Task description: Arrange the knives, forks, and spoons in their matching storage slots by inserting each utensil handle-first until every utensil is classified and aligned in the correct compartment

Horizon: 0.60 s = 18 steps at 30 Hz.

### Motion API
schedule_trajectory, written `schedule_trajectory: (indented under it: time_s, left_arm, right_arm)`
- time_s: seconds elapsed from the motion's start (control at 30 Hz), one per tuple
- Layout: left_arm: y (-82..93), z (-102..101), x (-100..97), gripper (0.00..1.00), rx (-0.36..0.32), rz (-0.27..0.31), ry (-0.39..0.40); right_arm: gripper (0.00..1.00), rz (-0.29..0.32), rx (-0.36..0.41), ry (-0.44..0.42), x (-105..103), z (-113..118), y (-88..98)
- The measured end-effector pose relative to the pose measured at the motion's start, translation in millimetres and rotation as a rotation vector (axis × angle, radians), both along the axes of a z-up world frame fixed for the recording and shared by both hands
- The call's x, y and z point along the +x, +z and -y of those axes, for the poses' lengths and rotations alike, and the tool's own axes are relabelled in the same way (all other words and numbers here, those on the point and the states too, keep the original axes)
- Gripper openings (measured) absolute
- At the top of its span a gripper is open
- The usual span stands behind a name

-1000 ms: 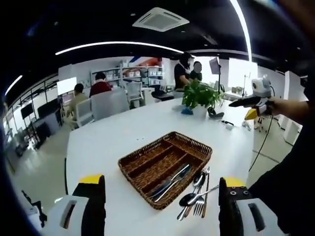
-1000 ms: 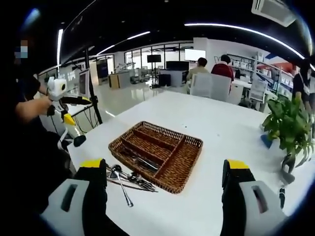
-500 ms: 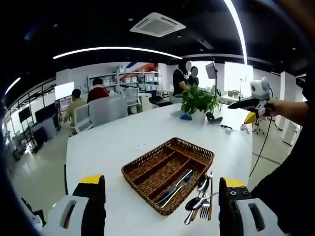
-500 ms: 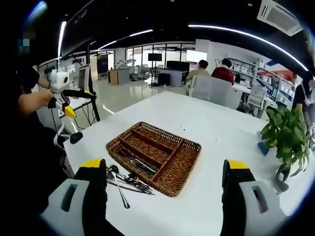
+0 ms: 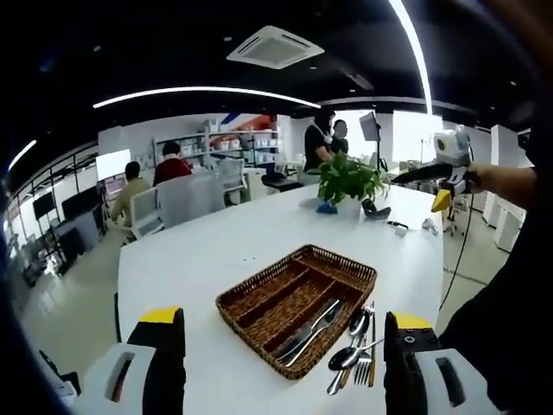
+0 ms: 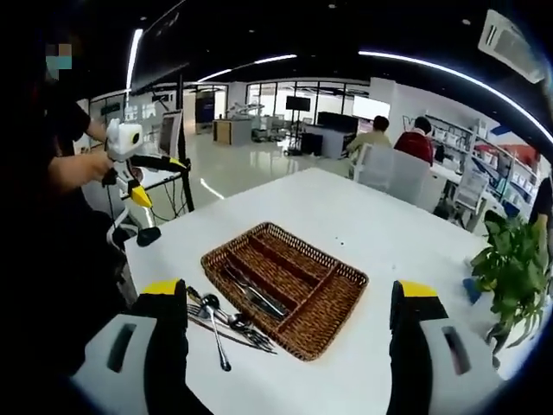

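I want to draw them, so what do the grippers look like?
The left gripper and right gripper match: two chunky black jaws, each with a yellow tip and a pale grey block with a slot lower down. Seen from the other side, each has a white camera box, a black handle and a dangling black cable. The person wears dark sleeves.

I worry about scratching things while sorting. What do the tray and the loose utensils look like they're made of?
The tray looks like brown woven wicker, with a plaited rim and matte finish. The loose utensils look like polished metal, probably stainless steel, judging by the bright glints.
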<state>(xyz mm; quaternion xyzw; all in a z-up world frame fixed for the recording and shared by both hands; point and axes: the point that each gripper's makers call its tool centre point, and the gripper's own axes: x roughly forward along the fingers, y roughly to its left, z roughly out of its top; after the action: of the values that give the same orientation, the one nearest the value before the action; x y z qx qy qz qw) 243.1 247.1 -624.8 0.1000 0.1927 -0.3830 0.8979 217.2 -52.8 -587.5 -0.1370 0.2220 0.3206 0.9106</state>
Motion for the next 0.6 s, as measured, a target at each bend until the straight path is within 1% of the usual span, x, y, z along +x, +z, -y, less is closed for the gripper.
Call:
schedule_trajectory:
  time_s: [0.03, 0.17, 0.2, 0.3, 0.33, 0.4, 0.53, 0.6]
  left_arm:
    - [-0.7, -2, -3.5, 1.0, -0.007, -0.007, -0.002]
    - [-3.5, -3, -7.9, 1.0, 0.0, -0.015, -0.013]
    - [-5.9, -5, -9.6, 1.0, 0.003, -0.025, -0.021]
    - [-10.3, -8, -10.4, 1.0, 0.004, -0.043, -0.022]
    - [-14.2, -10, -11.5, 1.0, 0.011, -0.063, -0.023]
    - [-15.5, -10, -11.7, 1.0, 0.017, -0.06, -0.027]
    - [-16.8, -12, -11.7, 1.0, 0.03, -0.057, -0.032]
    - [-19.4, -14, -11.6, 1.0, 0.039, -0.062, -0.031]
  right_arm:
    - [0.99, -0.004, -0.04, 0.022, 1, -4, -2.8]
    - [0.99, -0.01, -0.048, 0.042, 3, -14, -3.2]
    - [0.99, -0.017, -0.049, 0.057, 3, -21, -6.4]
    - [0.99, -0.033, -0.058, 0.076, 4, -30, -18.2]
    - [0.99, -0.04, -0.057, 0.084, 4, -33, -21.9]
    - [0.99, -0.054, -0.061, 0.099, 3, -39, -31.3]
    - [0.99, -0.068, -0.063, 0.12, 2, -48, -43.6]
    - [0.99, -0.067, -0.077, 0.136, 2, -52, -50.6]
